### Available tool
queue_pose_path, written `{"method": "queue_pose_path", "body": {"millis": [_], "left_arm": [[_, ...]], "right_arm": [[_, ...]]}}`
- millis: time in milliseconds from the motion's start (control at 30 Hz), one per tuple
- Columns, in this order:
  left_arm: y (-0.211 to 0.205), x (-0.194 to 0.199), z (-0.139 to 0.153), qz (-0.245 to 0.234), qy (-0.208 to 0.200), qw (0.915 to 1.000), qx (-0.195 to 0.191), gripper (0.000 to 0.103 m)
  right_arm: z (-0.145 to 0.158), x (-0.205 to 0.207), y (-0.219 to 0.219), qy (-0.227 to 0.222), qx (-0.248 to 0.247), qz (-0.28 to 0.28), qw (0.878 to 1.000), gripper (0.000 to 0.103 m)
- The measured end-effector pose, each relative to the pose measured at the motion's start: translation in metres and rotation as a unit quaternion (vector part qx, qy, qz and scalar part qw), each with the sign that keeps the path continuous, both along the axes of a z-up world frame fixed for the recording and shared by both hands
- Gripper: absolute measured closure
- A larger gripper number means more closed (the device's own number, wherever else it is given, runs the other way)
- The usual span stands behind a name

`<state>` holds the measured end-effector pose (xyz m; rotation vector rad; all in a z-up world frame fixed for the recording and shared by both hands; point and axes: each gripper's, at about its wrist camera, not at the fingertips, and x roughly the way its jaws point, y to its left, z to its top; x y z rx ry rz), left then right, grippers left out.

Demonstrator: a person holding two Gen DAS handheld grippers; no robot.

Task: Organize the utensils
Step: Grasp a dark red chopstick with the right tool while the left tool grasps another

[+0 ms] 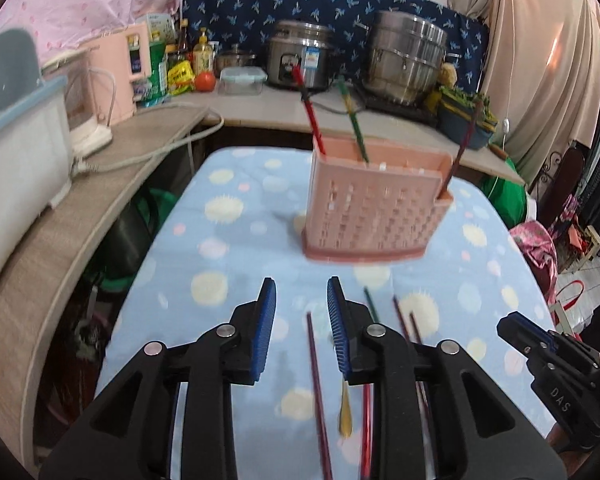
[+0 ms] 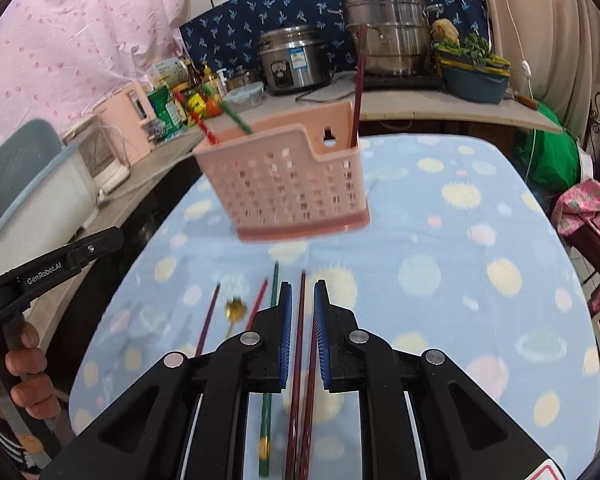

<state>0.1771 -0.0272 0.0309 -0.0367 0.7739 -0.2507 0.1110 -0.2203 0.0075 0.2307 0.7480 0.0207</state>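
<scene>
A pink perforated utensil holder (image 1: 370, 210) (image 2: 288, 182) stands on the blue dotted cloth and holds a red, a green and a dark red chopstick. Several loose chopsticks lie on the cloth near me, with a gold spoon (image 1: 345, 420) (image 2: 235, 310). My left gripper (image 1: 302, 292) is open and empty above a dark red chopstick (image 1: 318, 392). My right gripper (image 2: 300, 294) is open with a narrow gap; a dark red chopstick pair (image 2: 302, 360) lies on the cloth under the gap. A green chopstick (image 2: 270, 360) lies just left of it.
The table with the blue dotted cloth (image 1: 236, 240) (image 2: 440, 260) drops off at both sides. A curved wooden counter (image 1: 60, 232) with appliances runs along the left. The back counter (image 1: 284, 108) carries a rice cooker (image 1: 300, 54), a steel pot (image 1: 408, 60) and bottles.
</scene>
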Motion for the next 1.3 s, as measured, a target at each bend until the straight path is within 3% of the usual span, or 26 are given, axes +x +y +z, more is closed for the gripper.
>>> {"method": "queue_pose_path", "body": {"millis": [267,600,800,933,1300], "left_arm": [[0.013,-0.039,-0.047,0.011,0.047,0.9987,0.017,0.077],[0.012,-0.079,-0.095,-0.001,0.095,0.995,0.031,0.077],[0.011,-0.093,-0.103,-0.009,0.107,0.9937,0.031,0.076],[0.008,-0.101,-0.105,-0.017,0.106,0.9937,0.032,0.068],[-0.004,-0.11,-0.113,-0.035,0.112,0.9924,0.039,0.067]], "right_arm": [[-0.041,-0.054,0.008,0.034,-0.007,-0.008,0.999,0.09],[-0.08,-0.092,0.017,0.075,0.007,-0.005,0.997,0.09],[-0.087,-0.103,0.024,0.083,0.0,-0.002,0.997,0.09],[-0.091,-0.108,0.026,0.086,0.001,0.001,0.996,0.09],[-0.095,-0.111,0.028,0.085,-0.001,0.003,0.996,0.09]]}}
